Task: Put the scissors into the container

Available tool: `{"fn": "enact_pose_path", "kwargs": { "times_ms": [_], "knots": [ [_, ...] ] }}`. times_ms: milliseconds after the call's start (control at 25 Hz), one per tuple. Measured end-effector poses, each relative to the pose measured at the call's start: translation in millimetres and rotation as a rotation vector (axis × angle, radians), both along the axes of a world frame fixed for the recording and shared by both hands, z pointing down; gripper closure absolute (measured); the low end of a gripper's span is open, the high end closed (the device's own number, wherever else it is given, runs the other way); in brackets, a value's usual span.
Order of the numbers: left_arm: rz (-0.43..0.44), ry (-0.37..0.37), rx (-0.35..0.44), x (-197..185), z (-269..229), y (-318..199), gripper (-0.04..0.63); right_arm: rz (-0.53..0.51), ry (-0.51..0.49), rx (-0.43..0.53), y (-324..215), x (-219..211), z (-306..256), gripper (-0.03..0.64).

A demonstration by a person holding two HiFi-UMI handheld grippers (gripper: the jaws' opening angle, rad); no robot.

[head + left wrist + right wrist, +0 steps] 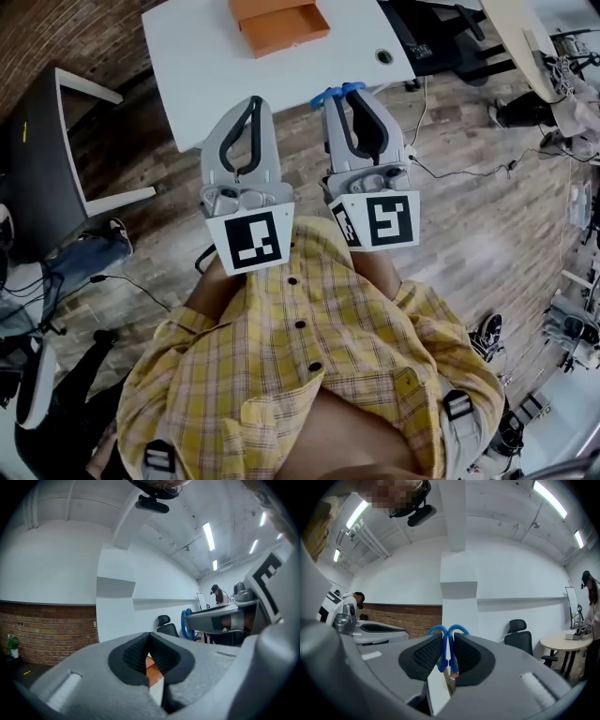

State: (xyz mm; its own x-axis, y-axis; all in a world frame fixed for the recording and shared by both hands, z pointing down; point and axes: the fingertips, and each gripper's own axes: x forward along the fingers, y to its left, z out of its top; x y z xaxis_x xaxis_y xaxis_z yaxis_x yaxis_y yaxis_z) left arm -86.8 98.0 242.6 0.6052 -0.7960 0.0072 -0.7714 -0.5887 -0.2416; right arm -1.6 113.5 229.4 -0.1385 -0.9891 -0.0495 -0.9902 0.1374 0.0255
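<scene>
- Right gripper (448, 641): jaws clamped on the blue-handled metal scissors (445, 648), held aloft.
- Left gripper (149, 660): jaws together, empty.
- Orange open rectangular container (281, 24): empty on the white desk (206, 70), well apart from the scissors. Grasp done; carry and release are left.

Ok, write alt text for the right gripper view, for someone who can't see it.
The right hand-held gripper is shut on blue-handled scissors, whose handle loops stick up between the jaws. Behind stand a white wall, a brick strip and an office chair.
</scene>
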Motion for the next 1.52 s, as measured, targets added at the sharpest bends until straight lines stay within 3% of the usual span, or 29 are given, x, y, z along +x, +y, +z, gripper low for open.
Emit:
{"fn": "enact_pose_path", "kwargs": {
  "times_ms": [320, 960, 1520],
  "knots": [
    [0.043, -0.019, -0.006, -0.3, -1.2, -59.4, 0.597, 0.061, 0.009, -0.020, -55.3, 0.4, -0.6, 0.531],
    [0.102, 0.051, -0.027, 14.3, 13.5, -153.7, 0.597, 0.060, 0.050, -0.063, -145.6, -2.3, 23.5, 0.532],
    [0.043, -0.004, -0.060, 55.6, 33.2, -197.0, 0.597, -0.040, -0.007, -0.085, -195.6, 39.3, 36.5, 0.534]
  ]
}}
